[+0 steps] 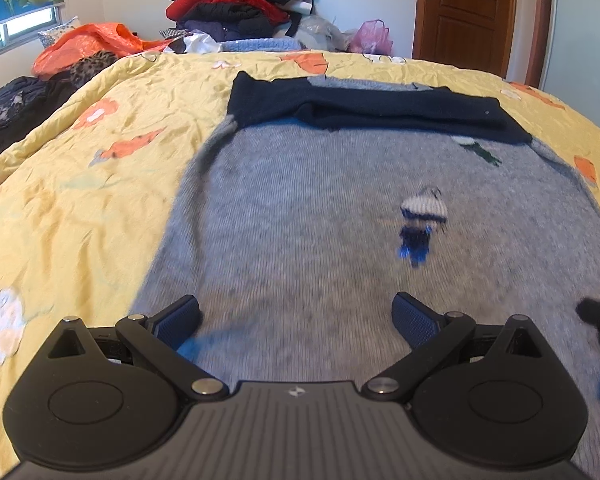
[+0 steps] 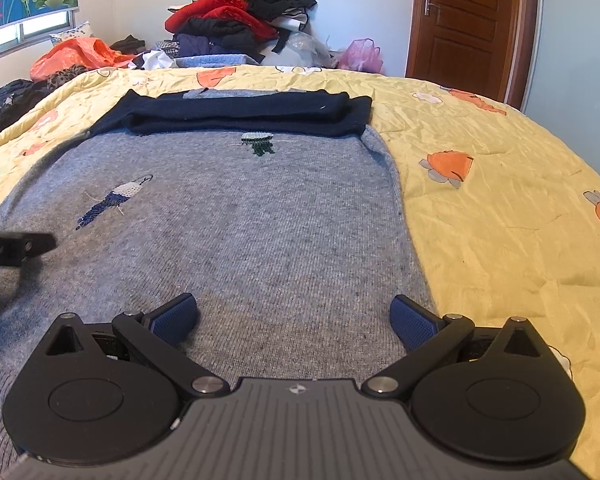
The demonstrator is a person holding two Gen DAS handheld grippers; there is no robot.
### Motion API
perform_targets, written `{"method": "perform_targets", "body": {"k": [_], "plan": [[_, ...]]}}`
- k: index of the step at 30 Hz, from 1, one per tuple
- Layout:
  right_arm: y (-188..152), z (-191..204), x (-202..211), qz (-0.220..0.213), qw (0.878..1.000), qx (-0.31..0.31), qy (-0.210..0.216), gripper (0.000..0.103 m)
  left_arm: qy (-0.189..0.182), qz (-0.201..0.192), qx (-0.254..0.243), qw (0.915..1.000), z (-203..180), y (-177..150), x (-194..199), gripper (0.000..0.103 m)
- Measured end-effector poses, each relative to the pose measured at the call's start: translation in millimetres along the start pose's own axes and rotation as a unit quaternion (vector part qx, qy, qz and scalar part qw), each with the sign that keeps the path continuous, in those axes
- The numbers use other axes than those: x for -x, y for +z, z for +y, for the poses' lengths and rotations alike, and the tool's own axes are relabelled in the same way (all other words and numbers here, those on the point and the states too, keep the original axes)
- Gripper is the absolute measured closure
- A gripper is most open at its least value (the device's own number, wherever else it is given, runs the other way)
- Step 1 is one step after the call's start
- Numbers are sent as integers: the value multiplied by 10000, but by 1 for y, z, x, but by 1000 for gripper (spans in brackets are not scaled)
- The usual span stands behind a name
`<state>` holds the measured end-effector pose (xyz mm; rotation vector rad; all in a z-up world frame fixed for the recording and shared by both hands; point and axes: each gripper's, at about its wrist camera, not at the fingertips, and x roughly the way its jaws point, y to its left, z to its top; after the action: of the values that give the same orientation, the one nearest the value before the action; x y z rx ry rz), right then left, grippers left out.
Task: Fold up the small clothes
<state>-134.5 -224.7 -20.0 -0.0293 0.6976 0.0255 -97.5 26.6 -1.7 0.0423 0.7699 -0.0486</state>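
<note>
Hovering with fingers spread and empty, the left gripper (image 1: 296, 316) and right gripper (image 2: 294, 316) frame a grey sweater (image 2: 236, 232) filling mid-frame on a yellow floral quilt (image 2: 500, 208), its navy sleeves (image 2: 240, 114) folded across the top.

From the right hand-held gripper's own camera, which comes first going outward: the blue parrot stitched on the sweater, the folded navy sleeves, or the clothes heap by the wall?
Seen from the right hand-held gripper, jaws open over the grey sweater:
1. Blue parrot, ahead to the left, on the sweater.
2. Navy sleeves, folded across the sweater's far end.
3. Clothes heap, beyond the bed, against the wall.
</note>
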Motion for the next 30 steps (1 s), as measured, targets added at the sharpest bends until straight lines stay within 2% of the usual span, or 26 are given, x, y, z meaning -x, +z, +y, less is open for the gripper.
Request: {"method": "perform_targets", "body": {"k": [6,14,23,30], "plan": [[0,0,0,0,10000,-1,0,0,-88,-248,-1,9997,2,-24,18,0],[-2,2,4,32,10000,-9,-41,0,-125,-246,-14,9996,2,-21,15,0],[-29,10,36,-43,10000,41,-6,0,-118,-242,-13,9996,2,-20,15,0],[-33,11,42,-16,10000,31,-4,0,-58,-217,-4,9997,1,-23,18,0]]}}
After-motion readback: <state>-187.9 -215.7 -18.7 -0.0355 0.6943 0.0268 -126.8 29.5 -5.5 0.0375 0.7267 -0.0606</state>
